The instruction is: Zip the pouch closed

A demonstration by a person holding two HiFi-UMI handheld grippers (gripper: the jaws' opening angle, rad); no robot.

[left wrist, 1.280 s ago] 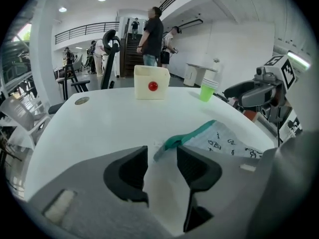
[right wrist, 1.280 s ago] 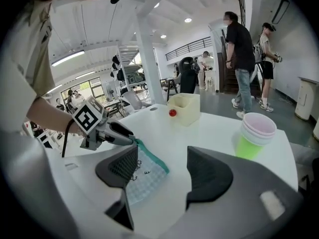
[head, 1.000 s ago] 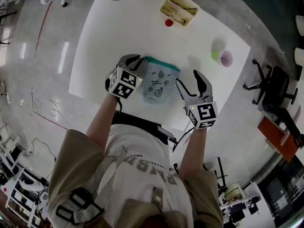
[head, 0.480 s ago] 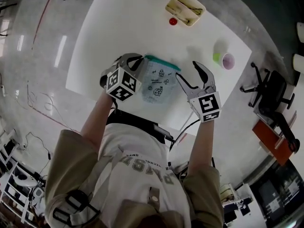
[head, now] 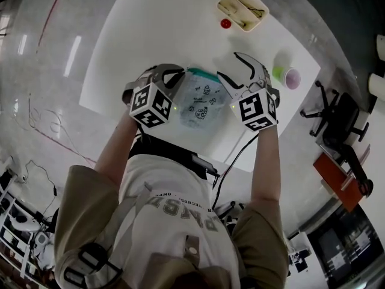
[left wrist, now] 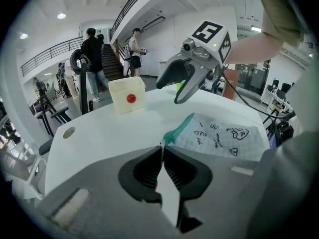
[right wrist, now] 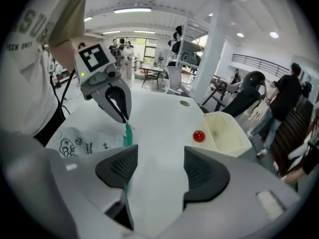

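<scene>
- The pouch [head: 200, 104] lies flat on the white table [head: 150, 35], mid-frame. It looks light and limp, likely to bunch unless held taut.
- The left claw [head: 179, 72] is pinched on the left end of the teal zip strip [head: 201, 73]. The right claw [head: 228, 66] gapes wide and empty by the right end.
- Best hold is probably the slider; bare tabletop above leaves room.

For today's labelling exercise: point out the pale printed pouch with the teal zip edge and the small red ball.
Pale printed pouch [head: 201, 104]: head view, printed middle.
Small red ball [head: 225, 23]: head view, centre.
</scene>
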